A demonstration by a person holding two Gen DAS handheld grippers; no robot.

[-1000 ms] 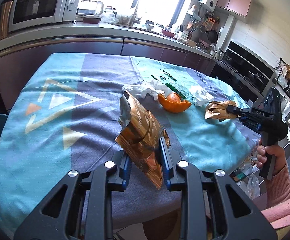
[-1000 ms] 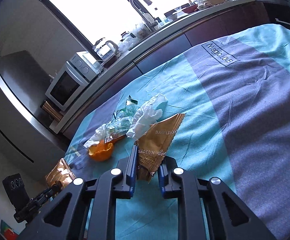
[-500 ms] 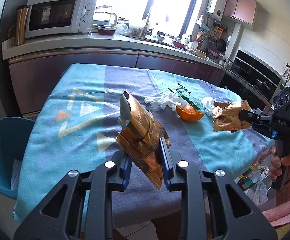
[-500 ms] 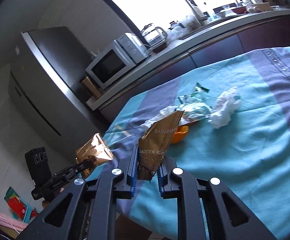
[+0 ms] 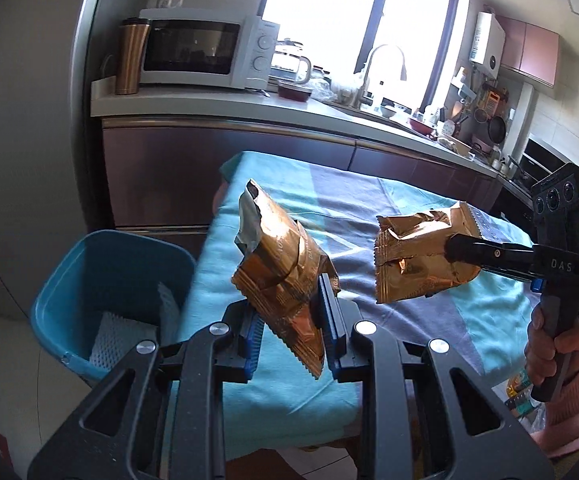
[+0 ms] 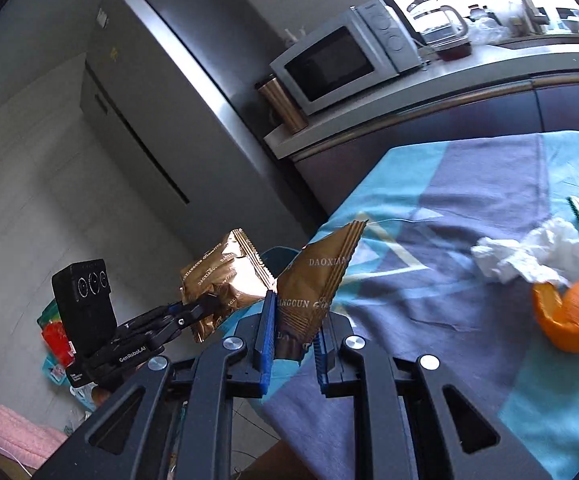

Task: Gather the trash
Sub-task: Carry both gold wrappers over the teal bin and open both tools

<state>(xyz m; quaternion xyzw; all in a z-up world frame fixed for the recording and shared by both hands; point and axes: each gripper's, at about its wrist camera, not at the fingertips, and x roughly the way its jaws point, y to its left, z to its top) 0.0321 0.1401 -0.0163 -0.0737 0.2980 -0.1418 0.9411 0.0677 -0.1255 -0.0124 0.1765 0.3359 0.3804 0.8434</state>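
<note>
Wrappers clenched, one per gripper: left gripper (image 5: pixel 289 332), right gripper (image 6: pixel 293 336); advise releasing only once over blue bin (image 5: pixel 89 264) off the bench's corner.

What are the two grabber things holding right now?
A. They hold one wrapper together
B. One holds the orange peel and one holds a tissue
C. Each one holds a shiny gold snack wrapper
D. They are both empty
C: the left gripper is shut on a crumpled shiny gold snack wrapper, and the right gripper is shut on a second gold wrapper, both up off the blue tablecloth.
</note>
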